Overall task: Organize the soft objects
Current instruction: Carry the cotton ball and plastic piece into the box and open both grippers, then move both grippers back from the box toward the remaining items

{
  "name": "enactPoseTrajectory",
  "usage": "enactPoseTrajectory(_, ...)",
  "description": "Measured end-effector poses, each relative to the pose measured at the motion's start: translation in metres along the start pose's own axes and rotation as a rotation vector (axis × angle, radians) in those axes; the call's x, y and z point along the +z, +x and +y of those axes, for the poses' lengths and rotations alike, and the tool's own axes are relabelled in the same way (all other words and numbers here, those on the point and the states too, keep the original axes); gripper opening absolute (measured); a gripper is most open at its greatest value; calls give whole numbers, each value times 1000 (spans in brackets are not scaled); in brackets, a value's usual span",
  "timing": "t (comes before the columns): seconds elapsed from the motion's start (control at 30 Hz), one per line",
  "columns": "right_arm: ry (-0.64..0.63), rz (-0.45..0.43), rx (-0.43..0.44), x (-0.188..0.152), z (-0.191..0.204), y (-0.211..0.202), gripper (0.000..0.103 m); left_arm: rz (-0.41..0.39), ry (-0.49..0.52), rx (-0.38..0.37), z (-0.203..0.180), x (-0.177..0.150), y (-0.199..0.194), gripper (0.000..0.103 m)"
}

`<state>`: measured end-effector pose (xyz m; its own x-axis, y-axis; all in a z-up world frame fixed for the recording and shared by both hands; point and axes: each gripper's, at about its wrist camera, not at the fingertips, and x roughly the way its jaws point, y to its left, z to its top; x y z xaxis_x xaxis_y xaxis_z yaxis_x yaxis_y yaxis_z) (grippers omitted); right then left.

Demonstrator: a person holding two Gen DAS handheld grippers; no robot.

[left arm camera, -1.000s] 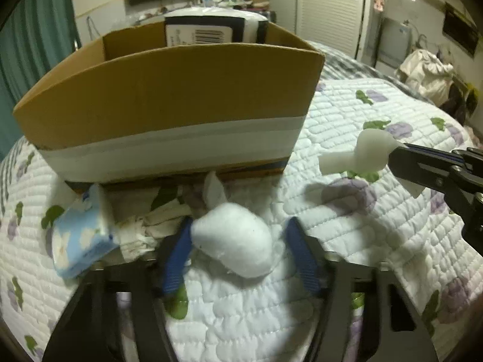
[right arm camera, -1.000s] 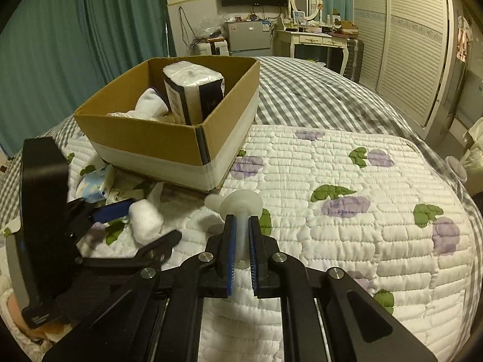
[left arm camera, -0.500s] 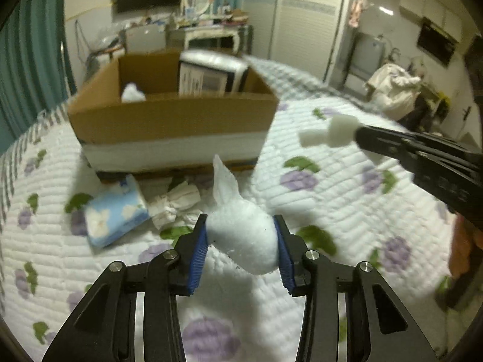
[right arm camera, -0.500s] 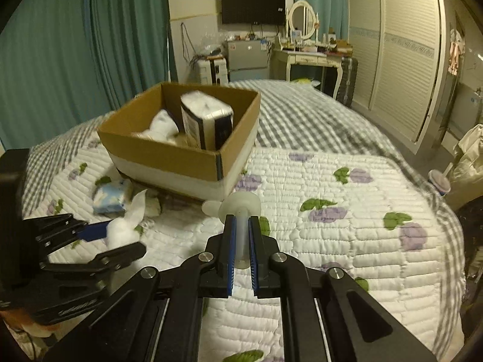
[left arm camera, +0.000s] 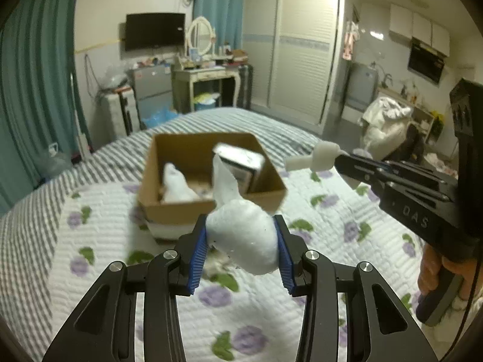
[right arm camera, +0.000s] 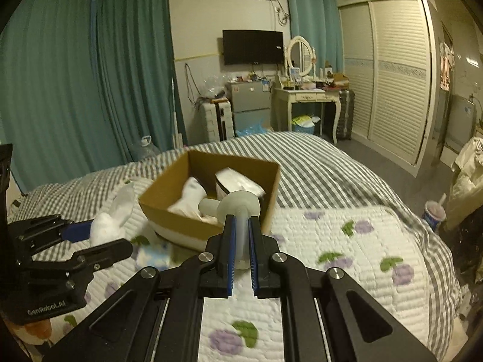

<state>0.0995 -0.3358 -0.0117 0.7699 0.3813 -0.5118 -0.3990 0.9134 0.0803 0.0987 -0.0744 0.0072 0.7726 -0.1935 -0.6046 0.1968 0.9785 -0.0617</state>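
My left gripper (left arm camera: 241,242) is shut on a rolled white sock (left arm camera: 241,235) and holds it in the air in front of the cardboard box (left arm camera: 169,211). It also shows in the right wrist view (right arm camera: 105,226). My right gripper (right arm camera: 241,241) is shut on a white soft plastic piece with a round head (right arm camera: 240,208), raised near the box (right arm camera: 181,223); it shows at the right of the left wrist view (left arm camera: 320,160). The box holds a white sock (left arm camera: 175,185) and a wrapped pack (left arm camera: 241,166).
The box stands on a quilted white bedspread with purple flowers (right arm camera: 347,241) over a striped sheet. A blue patterned soft item (right arm camera: 152,255) lies on the quilt by the box. A cup (right arm camera: 433,214) and a clothes pile stand at the right.
Both grippers have risen well above the bed with their objects. The left gripper closed on the sock and lifted it off the quilt. The box now looks smaller and lower.
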Motion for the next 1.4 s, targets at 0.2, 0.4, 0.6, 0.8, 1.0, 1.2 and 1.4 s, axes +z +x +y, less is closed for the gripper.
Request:
enactPoseTrajectory(0.2,-42,-6,24,27,22,26,8,-16,14,52,28,17,24,40)
enactPoseTrajectory(0.4,-43,43,44,37,31,81,8,12,2,66,55,29,68,40)
enactPoseTrajectory(0.6,-3,93,81,27,22,130,8,20,64,91,64,31,109,40)
enactPoseTrajectory(0.8,-12,131,103,16,18,161,8,21,89,84,73,22,135,41)
enactPoseTrajectory(1.0,-23,123,80,14,18,164,20,-4,111,130,73,17,138,64)
enactPoseTrajectory(1.2,3,46,54,29,14,129,42,-64,104,162,72,25,107,85)
enactPoseTrajectory(1.4,-3,-28,17,43,23,64,54,-134,93,184,72,35,44,85)
